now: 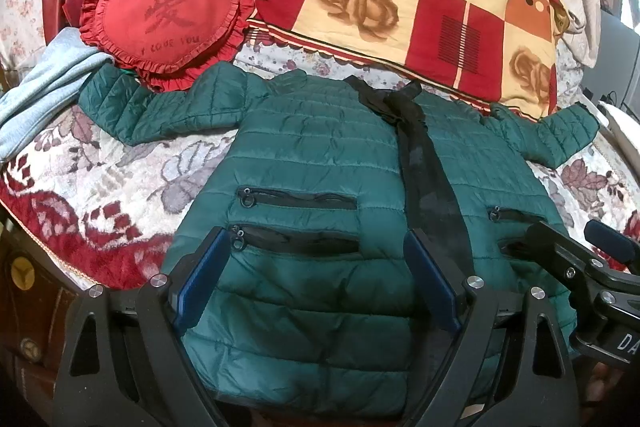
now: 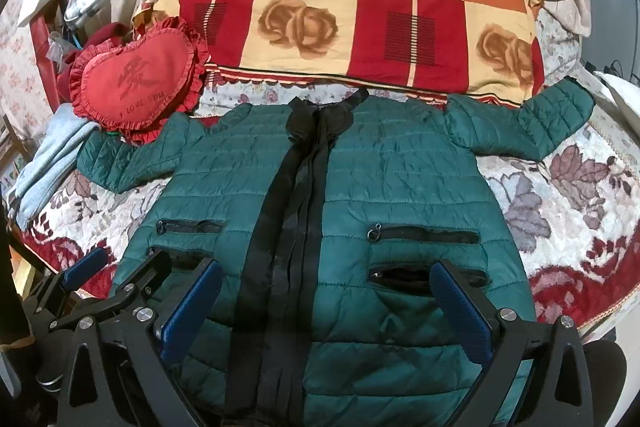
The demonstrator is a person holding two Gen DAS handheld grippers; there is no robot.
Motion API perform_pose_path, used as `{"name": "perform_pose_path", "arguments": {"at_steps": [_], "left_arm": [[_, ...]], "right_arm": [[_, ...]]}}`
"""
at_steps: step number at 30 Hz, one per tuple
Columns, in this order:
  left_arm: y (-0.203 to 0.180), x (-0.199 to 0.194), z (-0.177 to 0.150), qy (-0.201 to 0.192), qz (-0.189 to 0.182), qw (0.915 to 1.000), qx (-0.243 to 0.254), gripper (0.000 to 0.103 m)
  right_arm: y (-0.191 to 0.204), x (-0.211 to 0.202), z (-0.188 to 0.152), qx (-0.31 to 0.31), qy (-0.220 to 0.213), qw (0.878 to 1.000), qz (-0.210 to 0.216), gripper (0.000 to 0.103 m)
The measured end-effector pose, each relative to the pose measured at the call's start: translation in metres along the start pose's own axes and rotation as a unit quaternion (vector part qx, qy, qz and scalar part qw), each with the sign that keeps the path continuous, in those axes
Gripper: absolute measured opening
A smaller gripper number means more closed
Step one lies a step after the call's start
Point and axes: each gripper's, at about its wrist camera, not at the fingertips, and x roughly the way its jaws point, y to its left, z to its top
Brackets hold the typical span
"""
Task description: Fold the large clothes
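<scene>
Green jacket point(image 1: 320, 155) flat on bed; both grippers' fingers apart, empty.

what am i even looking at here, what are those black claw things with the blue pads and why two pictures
Those are two handheld grippers, one in each of a person's hands, each carrying a wide-angle camera that looks forward along its fingers. One picture comes from the left gripper, the other from the right gripper. Both are open and hold nothing. Under them a green quilted jacket lies spread flat on a flowery bedspread, sleeves out, waiting to be folded. Behind it sit a red heart cushion and a checked quilt.
</scene>
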Motion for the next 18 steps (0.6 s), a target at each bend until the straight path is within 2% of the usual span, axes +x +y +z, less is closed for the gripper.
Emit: {"name": "perform_pose_path", "arguments": {"at_steps": [18], "left_arm": [[0.0000, 0.0012, -0.0012, 0.001, -0.002, 1.0000, -0.001, 0.089]], "right_arm": [[0.0018, 0.0048, -0.0021, 0.003, 0.007, 1.000, 0.002, 0.103]]}}
